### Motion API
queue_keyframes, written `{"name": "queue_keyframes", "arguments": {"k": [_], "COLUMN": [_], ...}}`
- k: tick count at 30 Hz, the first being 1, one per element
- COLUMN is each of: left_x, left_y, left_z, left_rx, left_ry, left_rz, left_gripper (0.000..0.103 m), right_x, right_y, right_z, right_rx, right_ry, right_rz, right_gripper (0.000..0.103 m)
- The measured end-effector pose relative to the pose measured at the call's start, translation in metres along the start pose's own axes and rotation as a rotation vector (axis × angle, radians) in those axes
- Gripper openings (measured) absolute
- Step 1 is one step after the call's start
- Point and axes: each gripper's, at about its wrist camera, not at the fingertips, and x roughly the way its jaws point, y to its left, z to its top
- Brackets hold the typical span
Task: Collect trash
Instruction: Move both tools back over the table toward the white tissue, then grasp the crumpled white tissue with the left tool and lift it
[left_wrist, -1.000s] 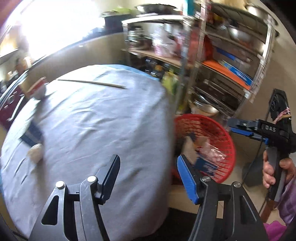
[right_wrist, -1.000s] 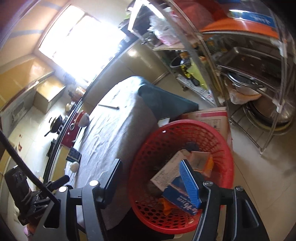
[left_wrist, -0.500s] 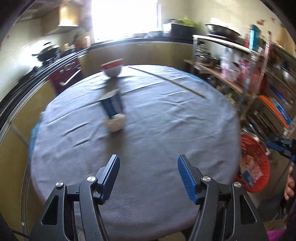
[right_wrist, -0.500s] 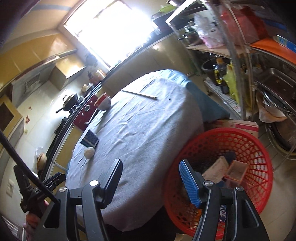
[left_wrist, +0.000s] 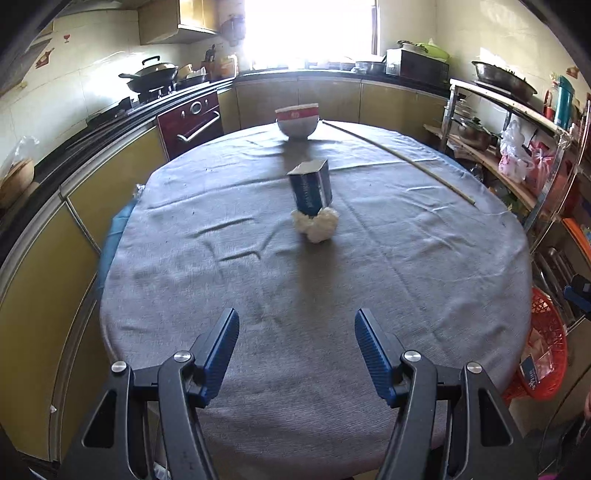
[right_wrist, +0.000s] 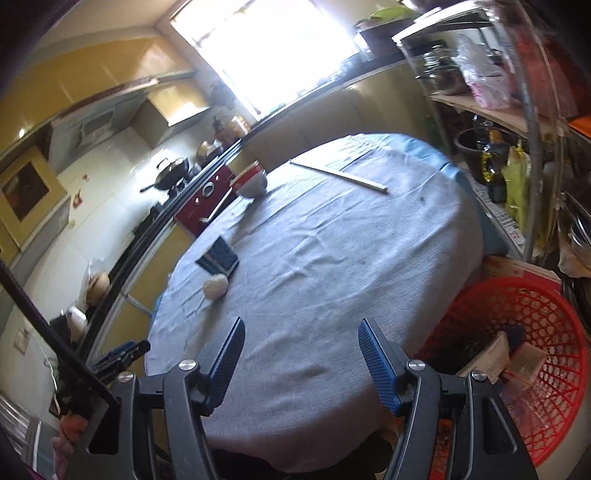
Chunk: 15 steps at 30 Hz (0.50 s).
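My left gripper (left_wrist: 296, 350) has its blue-padded fingers (left_wrist: 221, 350) spread, nothing between them, above the near edge of the round grey-clothed table (left_wrist: 369, 280). My right gripper (right_wrist: 301, 360) is likewise spread and empty over the table's near edge. Mid-table lies a blue cardboard carton (left_wrist: 310, 187), touching a crumpled white paper ball (left_wrist: 316, 225) in front of it. A red-rimmed white bowl (left_wrist: 297, 121) and a thin wooden stick (left_wrist: 399, 157) sit at the far side. The red plastic mesh basket (right_wrist: 546, 332) stands on the floor beside the table, holding discarded boxes.
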Motion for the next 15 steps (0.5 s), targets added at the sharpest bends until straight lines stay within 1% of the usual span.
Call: {"name": "queue_keyframes", "arguments": {"k": [3,8,11,15], "left_x": [0.006,0.016,0.028,0.054], "left_y": [0.002,0.000,0.000,0.000], "left_z": [-0.002,0.007,0.020,0.042], "left_rx": [-0.012,-0.019,-0.027,-0.050], "left_ry": [0.028,0.033,0.047,0.069], "left_rz": [-0.004,-0.026,-0.053,-0.094], "left_gripper": [0.066,0.066,0.066,0.066], "right_x": [0.010,0.015,0.016,0.018], "right_y": [0.004,0.003,0.002,-0.005], "right_z": [-0.008,-0.013,-0.014,-0.016], "right_rx": [-0.001,0.000,0.008,0.028], "right_ry": [0.036,0.055,0.058,0.068], "right_rz": [0.006,0.013,0.015,0.018], "right_gripper": [0.068,0.068,0.068,0.068]}}
